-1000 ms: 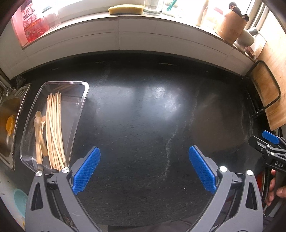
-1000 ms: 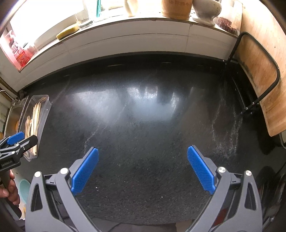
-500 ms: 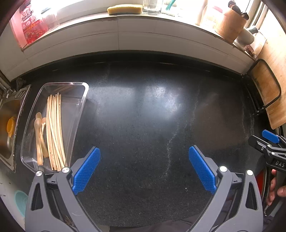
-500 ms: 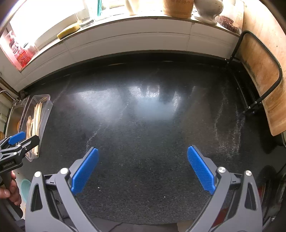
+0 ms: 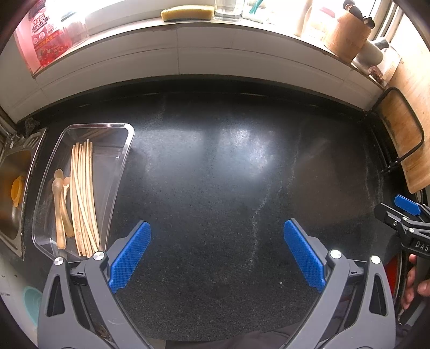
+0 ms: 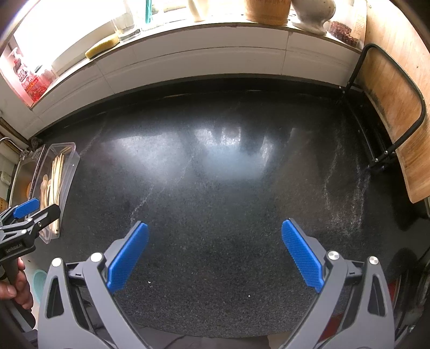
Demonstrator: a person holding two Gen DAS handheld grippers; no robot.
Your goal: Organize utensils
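A clear plastic tray (image 5: 122,158) lies on the black counter at the left, beside the sink. Inside it are several pale wooden chopsticks (image 5: 83,196) and a few wooden spoons (image 5: 59,204). The same tray (image 6: 71,171) shows small at the left edge of the right wrist view. My left gripper (image 5: 217,255) stands open just right of the tray's near end, nothing between its blue pads. My right gripper (image 6: 215,253) is open over bare counter, also holding nothing. Each gripper appears at the other view's edge.
A steel sink (image 5: 12,193) with an orange item lies left of the tray. Wooden cutting boards in a black wire rack (image 5: 403,137) stand at the right. The windowsill holds a sponge (image 5: 188,13), a glass, a red bottle (image 5: 47,40) and a wooden utensil holder (image 5: 346,35).
Both grippers have drifted slightly; the views shift a little. Nothing was grasped or released, and the tray's contents lie as before.
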